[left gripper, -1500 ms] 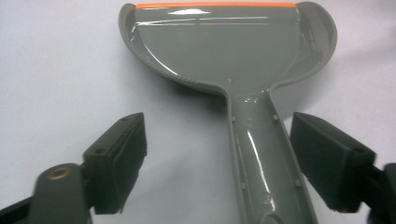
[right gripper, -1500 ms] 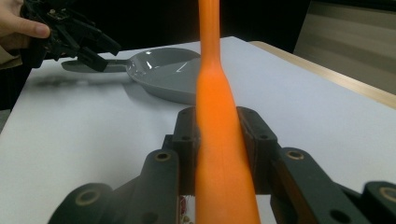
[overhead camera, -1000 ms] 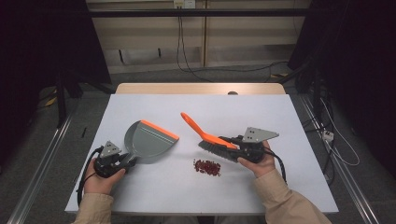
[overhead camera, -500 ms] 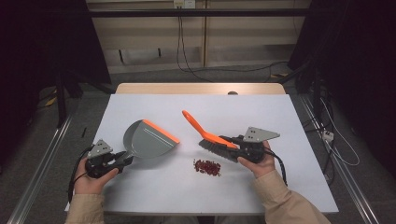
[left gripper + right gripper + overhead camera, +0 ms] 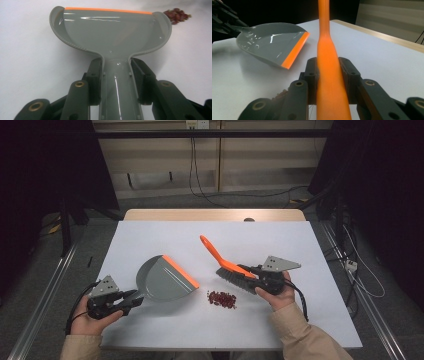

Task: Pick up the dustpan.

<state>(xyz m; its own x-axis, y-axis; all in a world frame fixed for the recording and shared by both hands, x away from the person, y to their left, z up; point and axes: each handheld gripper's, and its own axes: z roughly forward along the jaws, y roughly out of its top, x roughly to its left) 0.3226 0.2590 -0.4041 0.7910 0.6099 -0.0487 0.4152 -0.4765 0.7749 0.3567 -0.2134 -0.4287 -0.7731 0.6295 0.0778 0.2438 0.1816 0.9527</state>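
Dustpan (image 5: 162,280) and brush (image 5: 227,265) are both in hand on the white table (image 5: 310,250). Left gripper (image 5: 131,300) is clamped on the grey dustpan's handle; in the left gripper view its two black pads (image 5: 96,80) press against either side of the handle (image 5: 116,82), with the pan's bowl spreading out ahead and its orange lip (image 5: 107,10) at the far edge. In the high view the pan sits left of centre, with its orange lip turned toward the middle of the table.

Right gripper (image 5: 250,274) is clamped on the orange brush; in the right gripper view the pads (image 5: 348,75) bear on both flanks of the brush back (image 5: 329,75), and the slim handle runs straight up out of frame. In the high view the dark bristles (image 5: 234,279) point down at the table and the handle angles away toward the far-left.

Small pile of dark red bits (image 5: 221,298) lies on the table between the two tools, just in front of the bristles and near the pan's lip, touching neither.
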